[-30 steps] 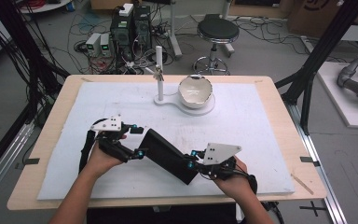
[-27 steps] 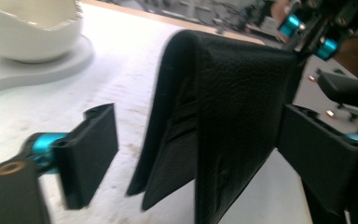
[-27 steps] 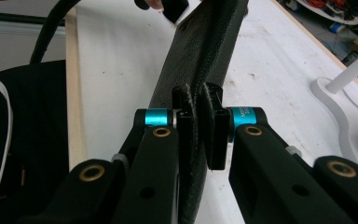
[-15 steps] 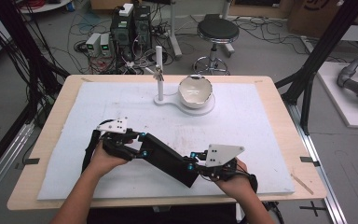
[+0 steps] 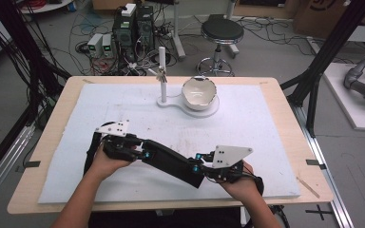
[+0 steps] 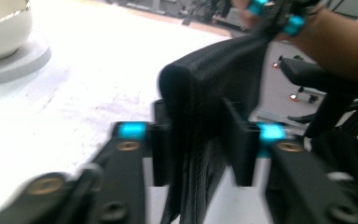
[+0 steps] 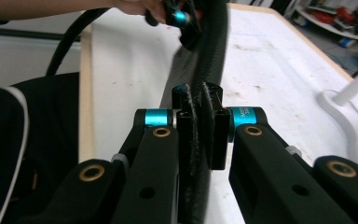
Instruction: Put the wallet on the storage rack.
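since the earlier frame the left gripper (image 5: 140,153) has just been closing its fingers (image 6: 161,140) onto the near end of the black pouch (image 5: 171,161), low in the frame's centre on the table (image 5: 266,118). the pouch's far end is hidden between the right gripper (image 5: 197,166) fingers (image 7: 186,126), clenched on it.

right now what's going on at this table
A person is holding a long black fabric case between two hand-held grippers, low over the white mat. The right gripper is clamped on one end of it. The left gripper has just been closing its jaws on the other end, and the fabric now sits pinched between its pads. Farther back on the table, a white bowl rests on a white stand with an upright post, untouched.
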